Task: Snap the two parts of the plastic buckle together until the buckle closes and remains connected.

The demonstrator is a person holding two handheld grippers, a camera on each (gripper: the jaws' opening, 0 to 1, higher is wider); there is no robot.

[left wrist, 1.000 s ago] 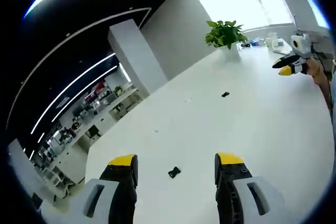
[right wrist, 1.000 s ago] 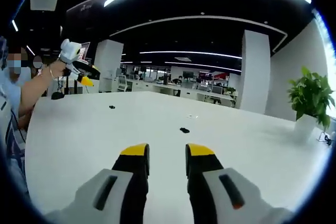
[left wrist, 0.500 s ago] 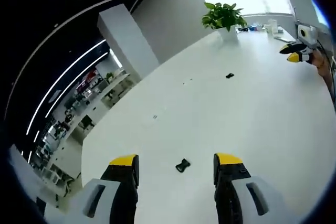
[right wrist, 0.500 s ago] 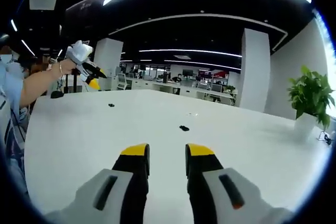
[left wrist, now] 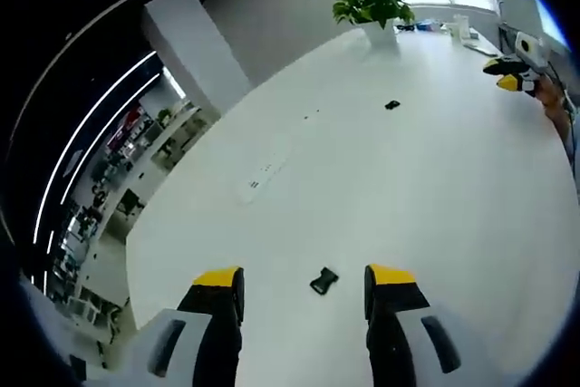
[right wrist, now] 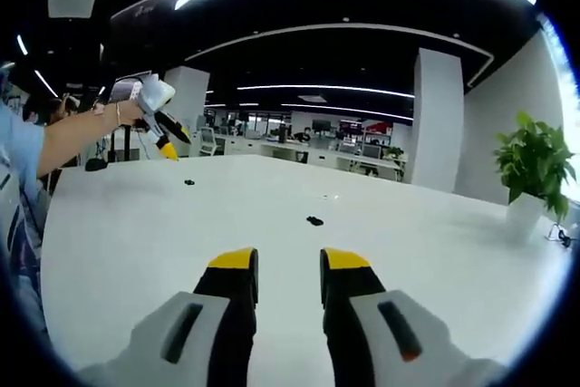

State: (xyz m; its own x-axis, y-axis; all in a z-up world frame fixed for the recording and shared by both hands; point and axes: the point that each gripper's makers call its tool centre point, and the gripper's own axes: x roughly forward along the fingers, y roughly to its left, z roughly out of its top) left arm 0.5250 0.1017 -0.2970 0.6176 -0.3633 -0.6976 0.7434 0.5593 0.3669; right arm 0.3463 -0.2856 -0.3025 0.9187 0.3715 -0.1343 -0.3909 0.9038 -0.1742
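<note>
One black buckle part (left wrist: 323,280) lies on the white table (left wrist: 435,188), just ahead of my left gripper (left wrist: 304,275) and between its wide-open yellow tips. The second black buckle part (left wrist: 391,105) lies farther out on the table. In the right gripper view the nearer piece (right wrist: 314,220) sits mid-table beyond my right gripper (right wrist: 289,258), which hangs open with nothing in it. The other piece (right wrist: 188,182) lies far left, below the left gripper (right wrist: 166,147) held in a person's hand. The right gripper (left wrist: 506,75) appears at the upper right of the left gripper view.
A potted plant (left wrist: 370,2) stands at the table's far end, seen also as the plant (right wrist: 533,165) at the right. A person's forearm (right wrist: 77,138) reaches in from the left. The table edge (left wrist: 136,251) curves close on the left; office desks lie beyond.
The left gripper has dropped toward the table and come closer to the near buckle part, which now sits between its tips. The right gripper has held still.
</note>
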